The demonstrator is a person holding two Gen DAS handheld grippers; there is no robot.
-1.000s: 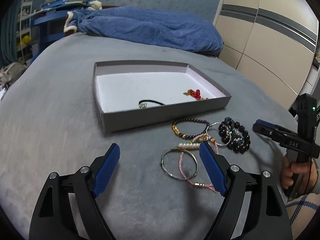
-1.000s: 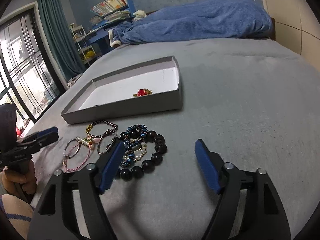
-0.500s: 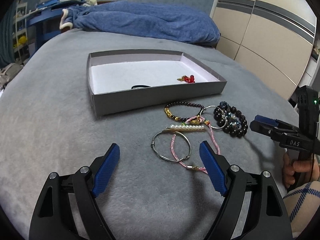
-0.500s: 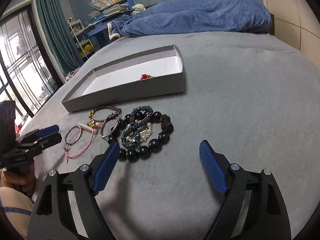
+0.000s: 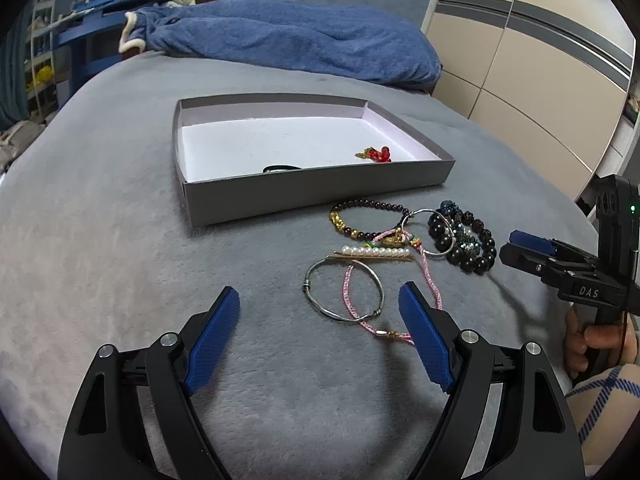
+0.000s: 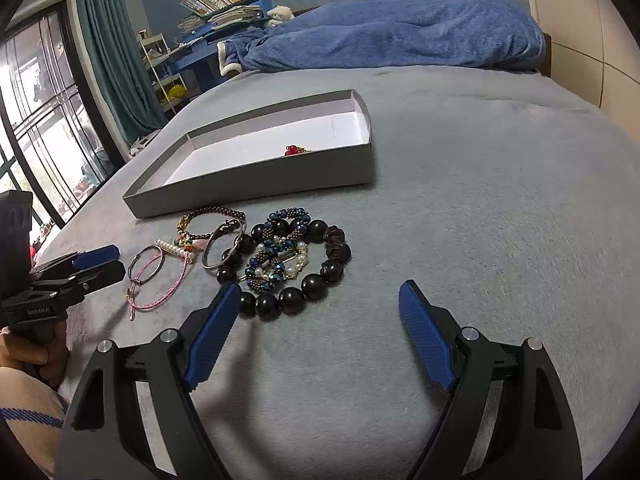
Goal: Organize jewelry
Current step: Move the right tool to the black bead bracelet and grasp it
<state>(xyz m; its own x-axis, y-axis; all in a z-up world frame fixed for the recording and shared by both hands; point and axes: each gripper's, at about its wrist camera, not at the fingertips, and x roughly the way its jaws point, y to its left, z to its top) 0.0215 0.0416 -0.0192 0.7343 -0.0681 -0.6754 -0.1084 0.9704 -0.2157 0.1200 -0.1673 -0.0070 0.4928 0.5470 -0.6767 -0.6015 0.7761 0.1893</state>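
Over the last second both tools have drawn back and lifted slightly from the jewelry heap on the grey plush bed, widening the view. The left tool hangs wide open and empty over the thin silver wire bangle and pink braided cord bracelet. The right tool, equally open and empty, faces the large black bead bracelet. The shallow grey cardboard tray holds only a red bead charm and a dark band, so most sorting remains.

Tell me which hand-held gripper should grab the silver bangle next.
Probably left: the left hand-held gripper is open with the silver bangle lying between its fingers. The right hand-held gripper faces the black bead bracelet.
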